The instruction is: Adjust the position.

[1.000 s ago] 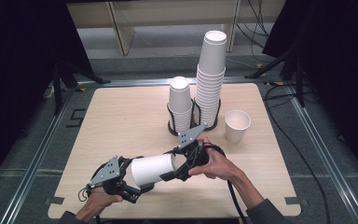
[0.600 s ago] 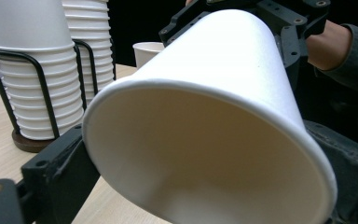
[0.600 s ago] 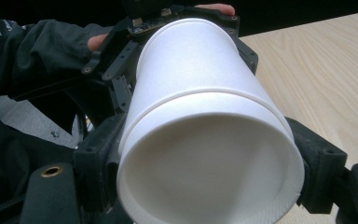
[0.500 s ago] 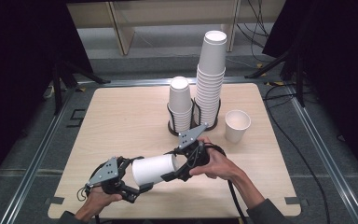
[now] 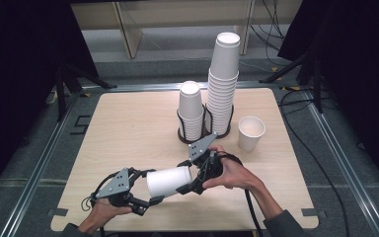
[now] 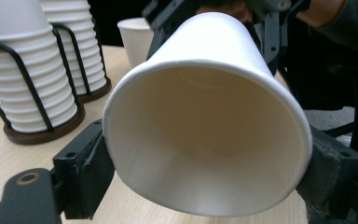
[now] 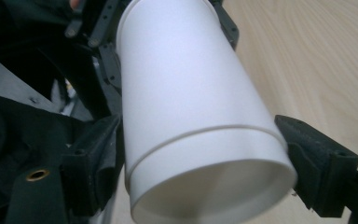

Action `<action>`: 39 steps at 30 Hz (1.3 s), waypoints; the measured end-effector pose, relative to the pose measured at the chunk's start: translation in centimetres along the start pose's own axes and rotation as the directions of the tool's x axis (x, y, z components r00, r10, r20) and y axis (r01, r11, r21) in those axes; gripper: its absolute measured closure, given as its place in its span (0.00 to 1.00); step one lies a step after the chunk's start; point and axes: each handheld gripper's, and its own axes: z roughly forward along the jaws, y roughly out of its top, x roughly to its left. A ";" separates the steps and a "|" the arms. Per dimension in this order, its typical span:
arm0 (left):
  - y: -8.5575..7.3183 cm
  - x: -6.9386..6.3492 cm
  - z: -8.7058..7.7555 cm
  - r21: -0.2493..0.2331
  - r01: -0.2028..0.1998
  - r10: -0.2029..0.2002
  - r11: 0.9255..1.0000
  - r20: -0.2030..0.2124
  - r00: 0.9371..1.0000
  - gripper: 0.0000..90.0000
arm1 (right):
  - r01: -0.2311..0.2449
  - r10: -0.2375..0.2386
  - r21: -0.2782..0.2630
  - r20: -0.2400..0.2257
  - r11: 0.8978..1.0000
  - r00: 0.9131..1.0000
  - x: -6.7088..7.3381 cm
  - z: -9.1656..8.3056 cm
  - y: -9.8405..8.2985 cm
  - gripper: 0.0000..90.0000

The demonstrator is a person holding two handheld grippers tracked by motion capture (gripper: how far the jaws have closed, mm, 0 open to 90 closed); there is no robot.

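**Two grippers, one cup**

Two grippers hold one paper cup (image 5: 169,181) on its side above the table (image 5: 128,133). The left gripper (image 5: 150,201), whose jaws have just been closing, clamps the rim end; the right gripper (image 5: 186,177) grips the base end. Beyond the right gripper, two racks (image 5: 205,133) carry cup stacks (image 5: 222,84); a single cup (image 5: 251,132) stands just beside them.
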 end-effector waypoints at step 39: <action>0.0 -1.1 1.1 0.190 -0.061 0.058 0.980 0.019 0.998 0.18 | 0.281 -0.372 0.446 0.131 0.850 0.919 3.4 5.1 2.1 0.20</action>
